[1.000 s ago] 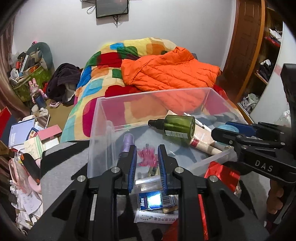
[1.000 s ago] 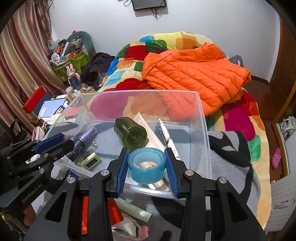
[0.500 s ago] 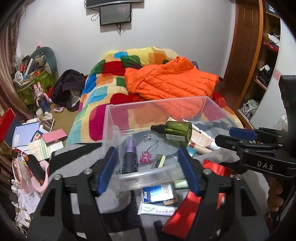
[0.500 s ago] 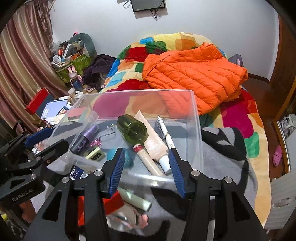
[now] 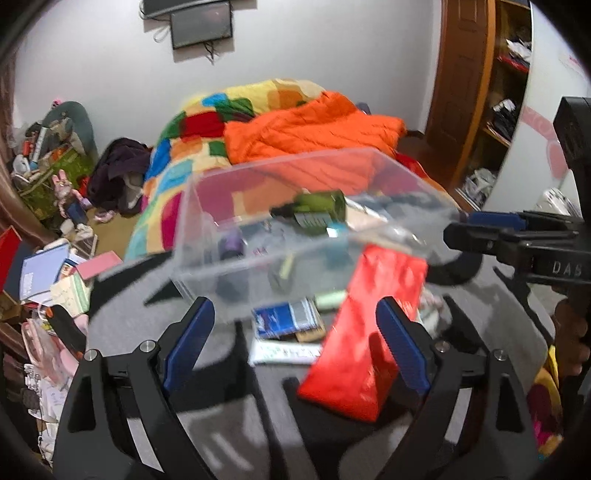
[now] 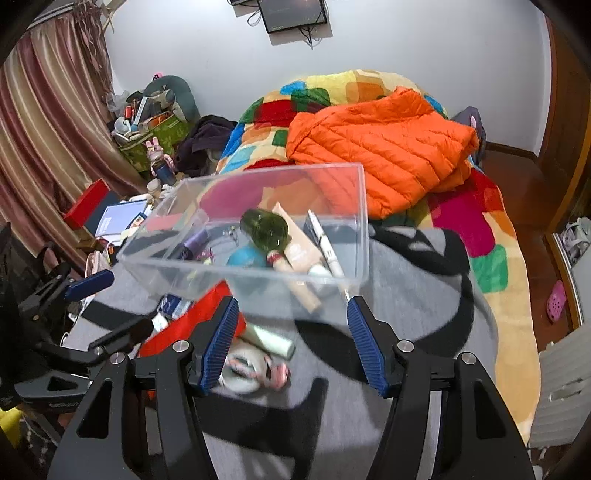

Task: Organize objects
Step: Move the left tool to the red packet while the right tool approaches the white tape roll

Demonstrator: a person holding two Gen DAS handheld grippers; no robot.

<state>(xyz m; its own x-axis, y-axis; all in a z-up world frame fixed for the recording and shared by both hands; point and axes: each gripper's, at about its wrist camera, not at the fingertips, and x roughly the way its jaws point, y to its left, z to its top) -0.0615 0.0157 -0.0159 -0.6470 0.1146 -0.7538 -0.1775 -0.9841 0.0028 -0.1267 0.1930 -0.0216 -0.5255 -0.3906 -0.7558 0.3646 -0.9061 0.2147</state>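
On the bed, both grippers hang empty before the clear box [image 6: 258,266].
Left gripper [image 5: 295,332] and right gripper [image 6: 291,332] have just been opening; only the left view shows the red packet [image 5: 369,332] whole.

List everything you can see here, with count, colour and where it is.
Bin: one, clear, on the grey blanket.
Bottle: one, green, lying in the bin.
Tape roll: one, blue, in the bin.
Cream tube: one, beige, in the bin.
Pen: one, white, in the bin.
Packet: one, red, in front of the bin.
Jacket: one, orange, on the bed.
Screen: one, dark, on the wall.
Left gripper: blue pads, open, empty.
Right gripper: blue pads, open, empty.
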